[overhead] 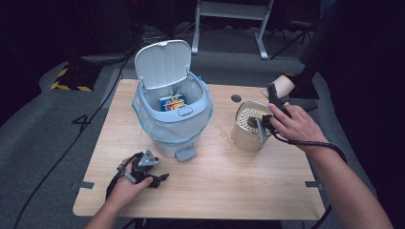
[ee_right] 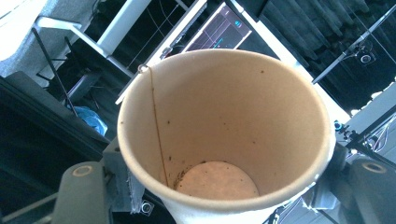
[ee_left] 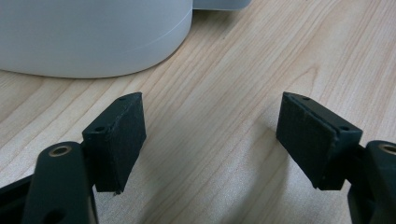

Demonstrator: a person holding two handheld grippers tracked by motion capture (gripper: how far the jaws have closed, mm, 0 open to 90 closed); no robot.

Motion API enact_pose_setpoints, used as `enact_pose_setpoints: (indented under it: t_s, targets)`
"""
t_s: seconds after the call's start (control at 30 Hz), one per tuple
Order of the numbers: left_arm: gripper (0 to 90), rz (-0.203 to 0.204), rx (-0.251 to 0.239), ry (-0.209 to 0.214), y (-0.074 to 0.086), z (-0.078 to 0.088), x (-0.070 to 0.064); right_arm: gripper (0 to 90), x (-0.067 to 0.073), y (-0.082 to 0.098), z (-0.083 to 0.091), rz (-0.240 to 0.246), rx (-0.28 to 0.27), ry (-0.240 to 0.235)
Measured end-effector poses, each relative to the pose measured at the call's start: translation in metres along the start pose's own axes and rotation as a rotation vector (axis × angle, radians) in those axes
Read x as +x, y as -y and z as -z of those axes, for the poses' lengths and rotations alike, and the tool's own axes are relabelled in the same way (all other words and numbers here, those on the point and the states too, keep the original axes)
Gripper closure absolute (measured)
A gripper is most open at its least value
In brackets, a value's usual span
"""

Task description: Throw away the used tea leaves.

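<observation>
A brown paper cup sits between the jaws of my right gripper, which is shut on it. The cup's mouth faces the camera, and its inside is stained and holds no liquid. From above, the cup lies tilted in my right gripper, just behind a beige container with a perforated top. My left gripper rests low on the table in front of the pale blue pedal bin. Its jaws stand wide open with only bare wood between them.
The bin's lid stands up, a clear liner hangs over its rim, and a blue and orange packet lies inside. The bin's white base is close ahead of the left jaws. A wet patch marks the wood beside the container.
</observation>
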State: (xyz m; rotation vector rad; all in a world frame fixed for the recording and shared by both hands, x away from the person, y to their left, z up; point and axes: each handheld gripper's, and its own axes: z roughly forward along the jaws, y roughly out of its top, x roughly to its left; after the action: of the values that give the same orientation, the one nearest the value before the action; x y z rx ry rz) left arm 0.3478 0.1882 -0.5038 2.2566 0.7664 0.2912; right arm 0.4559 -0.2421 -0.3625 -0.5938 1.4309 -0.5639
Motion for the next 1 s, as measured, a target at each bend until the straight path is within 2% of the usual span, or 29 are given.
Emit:
enact_pose_setpoints:
  t_s: [0.13,0.2,0.33,0.37,0.43,0.47,0.53,0.6,0.63,0.77,0.8,0.9,1.0]
  targets:
    - [24.2,0.0,0.0,0.0,0.0,0.0,0.0,30.7,0.002,-0.001,0.0,-0.002,-0.006,-0.006]
    - [24.2,0.0,0.0,0.0,0.0,0.0,0.0,30.4,0.002,0.0,0.0,-0.036,-0.013,-0.02]
    - [24.2,0.0,0.0,0.0,0.0,0.0,0.0,29.9,-0.001,0.011,-0.004,-0.27,-0.056,-0.113]
    - [24.2,0.0,0.0,0.0,0.0,0.0,0.0,29.9,0.0,0.015,-0.006,-0.357,-0.076,-0.151]
    - [24.2,0.002,0.0,0.002,0.0,0.0,0.0,29.9,0.001,0.024,-0.01,-0.496,-0.094,-0.212]
    - [24.2,0.002,0.0,0.002,0.0,0.0,0.0,29.8,0.001,0.027,-0.011,-0.54,-0.105,-0.231]
    - [24.1,0.002,-0.001,0.003,0.0,0.0,0.0,29.7,0.003,0.035,-0.013,-0.658,-0.118,-0.292]
    - [24.1,0.002,-0.001,0.003,0.0,0.0,0.0,29.6,0.006,0.043,-0.016,-0.809,-0.152,-0.333]
    - [24.1,0.001,-0.001,0.003,0.0,0.0,0.0,29.6,0.006,0.046,-0.016,-0.861,-0.162,-0.354]
    - [24.1,0.0,-0.001,0.002,0.0,0.0,0.0,29.3,0.01,0.059,-0.018,-1.186,-0.233,-0.492]
    - [24.1,0.001,-0.001,0.002,0.0,0.0,0.0,29.3,0.01,0.06,-0.018,-1.229,-0.245,-0.51]
    - [24.1,0.0,-0.001,0.002,0.0,0.0,0.0,29.3,0.01,0.067,-0.019,-1.412,-0.298,-0.589]
    - [24.1,0.0,0.0,0.002,0.0,0.0,0.0,29.3,0.011,0.074,-0.021,-1.557,-0.346,-0.652]
